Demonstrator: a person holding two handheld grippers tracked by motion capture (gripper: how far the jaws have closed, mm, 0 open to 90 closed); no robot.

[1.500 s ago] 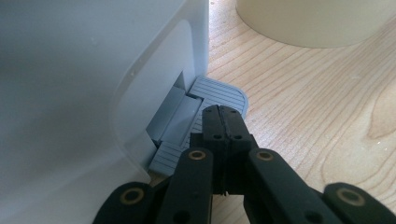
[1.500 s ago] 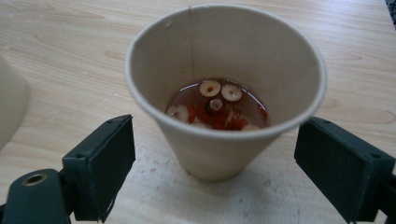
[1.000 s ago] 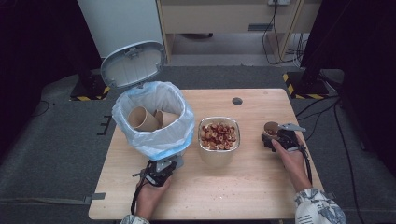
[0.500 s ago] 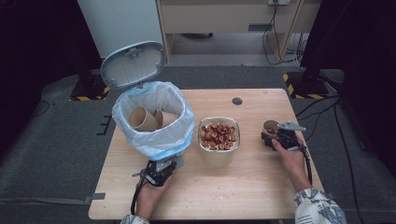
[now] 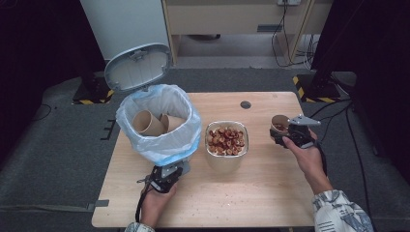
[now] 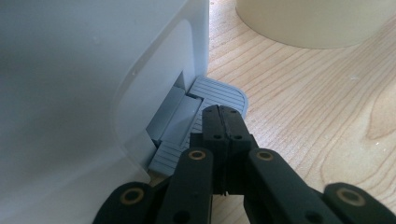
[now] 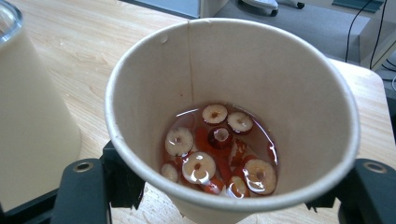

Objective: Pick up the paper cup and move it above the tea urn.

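A white pedal bin point(image 5: 164, 147) lined with a pale blue bag stands at the table's left, its lid point(image 5: 138, 67) tipped up. Two brown paper cups point(image 5: 147, 123) lie inside. My left gripper point(image 5: 167, 176) is at the bin's foot. In the left gripper view it is shut point(image 6: 223, 116), with its tips resting on the ribbed grey pedal point(image 6: 219, 91). My right gripper point(image 5: 290, 133) is shut on a paper cup point(image 5: 279, 123) at the table's right. The cup point(image 7: 261, 70) stands upright between the jaws and holds sliced red dates in liquid point(image 7: 215, 154).
A cream bowl point(image 5: 226, 159) heaped with red date slices sits mid-table between the bin and the held cup; its side shows as bowl point(image 7: 32, 116) and bowl point(image 6: 313, 23). A small dark hole point(image 5: 245, 104) marks the far table edge. Bare wood lies along the near side.
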